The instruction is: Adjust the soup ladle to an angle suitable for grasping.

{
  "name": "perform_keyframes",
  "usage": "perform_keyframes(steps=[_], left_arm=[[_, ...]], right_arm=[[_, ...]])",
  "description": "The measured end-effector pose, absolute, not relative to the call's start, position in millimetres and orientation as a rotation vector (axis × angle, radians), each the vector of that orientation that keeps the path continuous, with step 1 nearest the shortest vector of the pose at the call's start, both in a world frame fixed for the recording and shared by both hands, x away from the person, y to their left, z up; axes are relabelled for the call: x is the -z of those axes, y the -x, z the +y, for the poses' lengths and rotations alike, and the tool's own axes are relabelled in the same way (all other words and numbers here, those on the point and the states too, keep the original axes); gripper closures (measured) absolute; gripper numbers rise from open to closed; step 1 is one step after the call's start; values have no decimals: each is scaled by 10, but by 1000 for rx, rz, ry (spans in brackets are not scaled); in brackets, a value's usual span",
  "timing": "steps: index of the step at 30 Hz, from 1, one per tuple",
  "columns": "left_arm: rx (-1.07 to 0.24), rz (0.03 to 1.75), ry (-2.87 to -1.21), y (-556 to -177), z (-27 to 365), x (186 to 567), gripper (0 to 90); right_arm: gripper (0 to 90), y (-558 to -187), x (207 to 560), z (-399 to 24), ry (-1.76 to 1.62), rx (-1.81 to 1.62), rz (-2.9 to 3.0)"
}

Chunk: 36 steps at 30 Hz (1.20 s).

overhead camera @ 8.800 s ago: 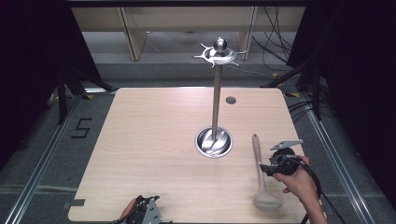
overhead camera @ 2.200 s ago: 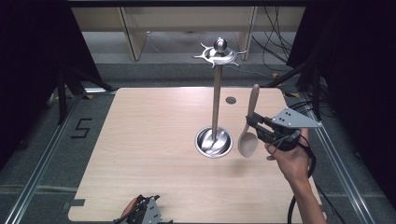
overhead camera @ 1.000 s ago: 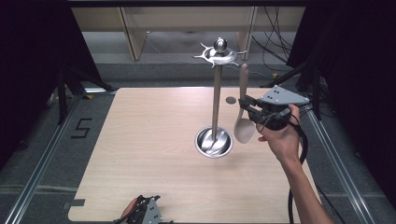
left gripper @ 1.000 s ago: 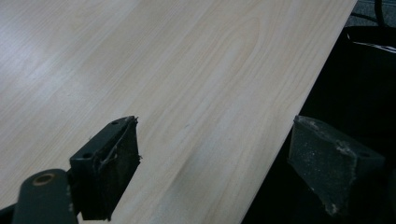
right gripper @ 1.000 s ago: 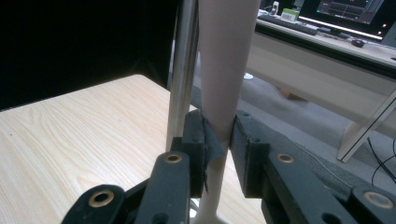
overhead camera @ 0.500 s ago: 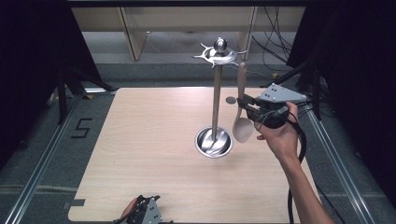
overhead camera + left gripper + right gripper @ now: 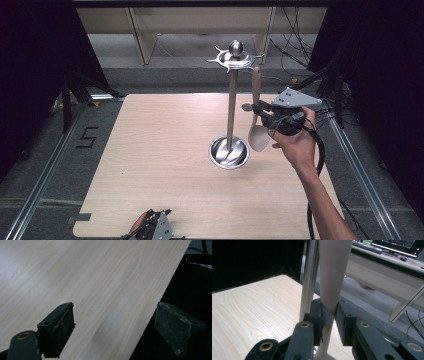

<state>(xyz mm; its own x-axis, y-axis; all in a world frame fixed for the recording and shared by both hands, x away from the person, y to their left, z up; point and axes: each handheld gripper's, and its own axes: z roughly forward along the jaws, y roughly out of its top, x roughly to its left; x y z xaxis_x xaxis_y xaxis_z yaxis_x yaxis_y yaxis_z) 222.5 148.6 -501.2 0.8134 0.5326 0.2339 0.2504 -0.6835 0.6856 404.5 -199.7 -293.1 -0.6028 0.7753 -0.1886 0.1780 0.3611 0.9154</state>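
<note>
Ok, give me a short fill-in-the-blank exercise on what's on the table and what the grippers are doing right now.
1. The right gripper is shut on the handle of a pale ____.
2. The spoon hangs with its bowl pointing ____.
3. The stand has a round metal ____ resting on the table.
4. The jaws of the left gripper are ____, with nothing between them.

Missing words: spoon; down; base; open

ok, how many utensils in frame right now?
1. A pale spoon, upright with bowl down, clamped by its handle in the right gripper beside the metal stand. None seen hanging on the stand's hooks.
</note>
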Motion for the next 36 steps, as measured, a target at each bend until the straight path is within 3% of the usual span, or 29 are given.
perform_keyframes(steps=[19,25,36], left_arm=[[-546,568,-2335,-2226,1492,5004,154],[-547,568,-2335,-2227,1496,5001,154],[-539,573,-2334,-2230,1494,5007,155]], right_arm=[[755,-4041,2959,-1982,-835,-1283,2016],[692,-4031,3004,-2001,-862,-1350,2003],[478,-3895,3087,-2120,-846,-1458,1989]])
